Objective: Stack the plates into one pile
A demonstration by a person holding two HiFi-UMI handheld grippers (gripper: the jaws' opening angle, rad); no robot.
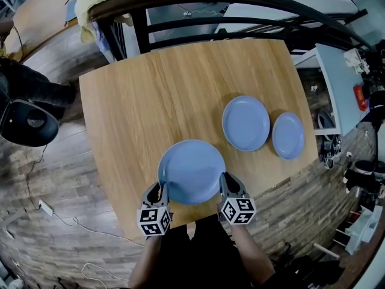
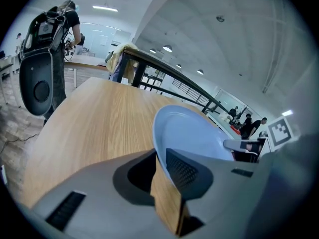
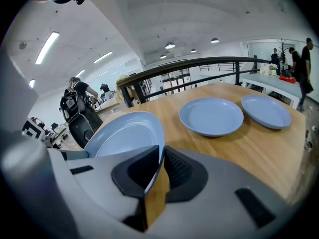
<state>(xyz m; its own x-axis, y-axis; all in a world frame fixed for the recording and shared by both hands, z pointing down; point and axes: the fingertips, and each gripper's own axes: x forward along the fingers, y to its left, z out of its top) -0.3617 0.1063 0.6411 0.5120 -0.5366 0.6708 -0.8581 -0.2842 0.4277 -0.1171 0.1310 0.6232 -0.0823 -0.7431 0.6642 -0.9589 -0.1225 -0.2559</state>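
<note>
A large blue plate [image 1: 191,171] hangs lifted over the near edge of the wooden table [image 1: 138,95], held from both sides. My left gripper [image 1: 161,192] is shut on its left rim, and my right gripper [image 1: 226,184] is shut on its right rim. In the left gripper view the plate [image 2: 192,133] tilts up, its rim pinched at my left gripper [image 2: 160,166]. The right gripper view shows the plate's [image 3: 127,136] edge clamped in my right gripper [image 3: 160,167]. A medium blue plate [image 1: 245,123] and a smaller blue plate [image 1: 288,135] lie flat side by side on the right.
A black railing [image 1: 240,5] runs behind the table's far edge. A black office chair [image 1: 27,122] stands on the floor at the left, and a white cable [image 1: 60,215] trails there. White desks [image 1: 337,71] with clutter crowd the right side.
</note>
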